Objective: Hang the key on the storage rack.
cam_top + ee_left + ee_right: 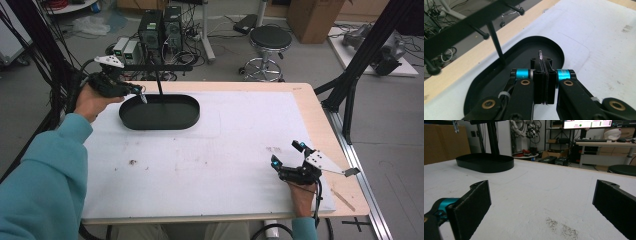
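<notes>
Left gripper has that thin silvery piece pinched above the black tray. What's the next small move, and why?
Probably carry it up toward the pegged crossbar on the stand's post and hang it there. The left gripper is shut on the small shiny piece, held over the oval tray, beside the post. The right gripper rests open, far off.

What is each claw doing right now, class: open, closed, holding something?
Left claw: closed on a thin silvery item, too small to identify, above the black tray.
Right claw: open, holding nothing.
</notes>
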A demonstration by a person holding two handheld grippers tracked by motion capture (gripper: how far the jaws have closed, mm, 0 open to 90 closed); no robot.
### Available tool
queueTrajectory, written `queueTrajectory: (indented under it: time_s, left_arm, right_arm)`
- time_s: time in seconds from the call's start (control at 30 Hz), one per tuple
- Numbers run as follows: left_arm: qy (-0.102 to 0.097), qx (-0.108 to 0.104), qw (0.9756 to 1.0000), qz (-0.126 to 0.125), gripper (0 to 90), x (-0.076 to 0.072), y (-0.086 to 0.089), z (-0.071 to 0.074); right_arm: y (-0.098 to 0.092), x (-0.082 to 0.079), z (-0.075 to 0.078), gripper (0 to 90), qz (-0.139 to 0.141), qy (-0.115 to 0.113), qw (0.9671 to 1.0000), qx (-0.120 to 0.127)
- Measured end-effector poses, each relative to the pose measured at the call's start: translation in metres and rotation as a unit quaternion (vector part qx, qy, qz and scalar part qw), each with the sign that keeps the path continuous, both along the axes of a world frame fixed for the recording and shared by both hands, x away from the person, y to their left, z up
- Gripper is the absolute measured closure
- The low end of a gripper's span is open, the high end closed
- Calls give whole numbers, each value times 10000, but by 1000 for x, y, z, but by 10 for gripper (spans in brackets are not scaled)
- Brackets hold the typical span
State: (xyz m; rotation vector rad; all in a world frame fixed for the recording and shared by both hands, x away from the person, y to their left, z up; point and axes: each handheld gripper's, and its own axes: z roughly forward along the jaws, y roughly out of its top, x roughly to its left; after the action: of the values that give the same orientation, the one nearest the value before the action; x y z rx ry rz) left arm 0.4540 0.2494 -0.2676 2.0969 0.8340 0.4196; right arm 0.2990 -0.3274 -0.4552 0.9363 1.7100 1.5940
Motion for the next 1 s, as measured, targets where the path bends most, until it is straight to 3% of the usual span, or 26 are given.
queueTrajectory:
  time_s: [0.33,0.63,1.0]
  left_arm:
    - [-1,107,9999,20,887,22,1,17]
    - [103,209,9997,27,887,38,-4,21]
    - [169,297,9992,205,887,48,-4,18]
  right_arm:
    - [0,-1,0,11,-12,-4,10000,0]
    - [0,-1,0,11,-26,1,10000,2]
    - [0,-1,0,11,-34,22,10000,10]
